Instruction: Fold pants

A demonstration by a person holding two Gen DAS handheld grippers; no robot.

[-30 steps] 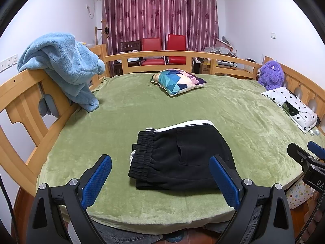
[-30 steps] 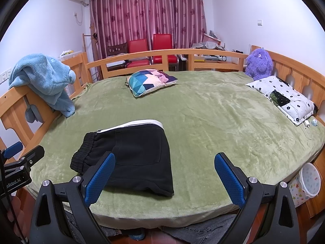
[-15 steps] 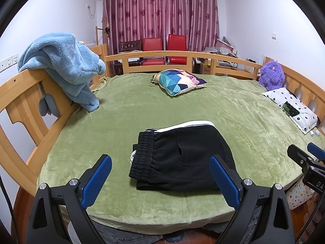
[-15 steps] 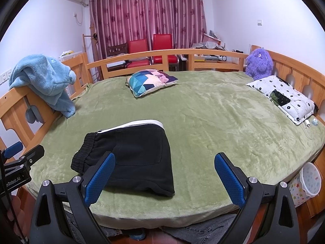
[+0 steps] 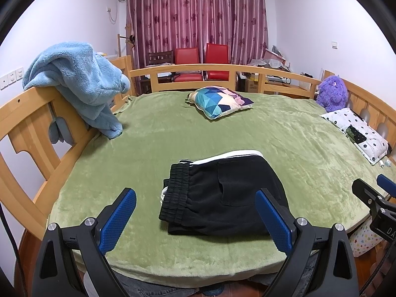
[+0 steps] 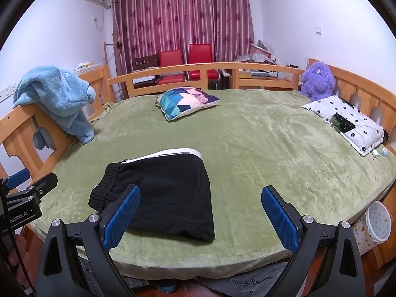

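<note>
Pants (image 5: 222, 195), black with a white stripe along the far edge, lie in a compact folded stack on the green bed (image 5: 222, 133), near its front edge at about six o'clock from the middle of the mattress. The ribbed waistband faces nine o'clock, toward the wooden rail where a blue blanket (image 5: 81, 84) is draped. From where I stand the bundle looks done, or very nearly: layers sit square on each other, with only a bit of white cord or lining peeking out beside the waistband.

The left gripper (image 5: 195, 219) hangs just off the front of the bed, jaws wide apart and holding nothing, the stack framed between its blue pads. The right gripper (image 6: 200, 219) sits the same way, spread and empty, with the pants off toward its ten o'clock and bare green cover ahead of it.

If anything is left, I'd judge it to be a tidy-up rather than another fold. The way to do that well is to come in low and flat, press lightly on the top layer near the waistband so the thick elastic doesn't spring the stack open, and tuck the white bit under without dragging the whole pile across the plush cover, which looks grippy enough to rumple the bottom layer. Pinching only the top layer would peel the fold apart, so any lift should take the full thickness. The patterned cushion (image 5: 219, 101) at twelve o'clock and the flowered pillow (image 5: 356, 131) at three o'clock are well apart from the work.
</note>
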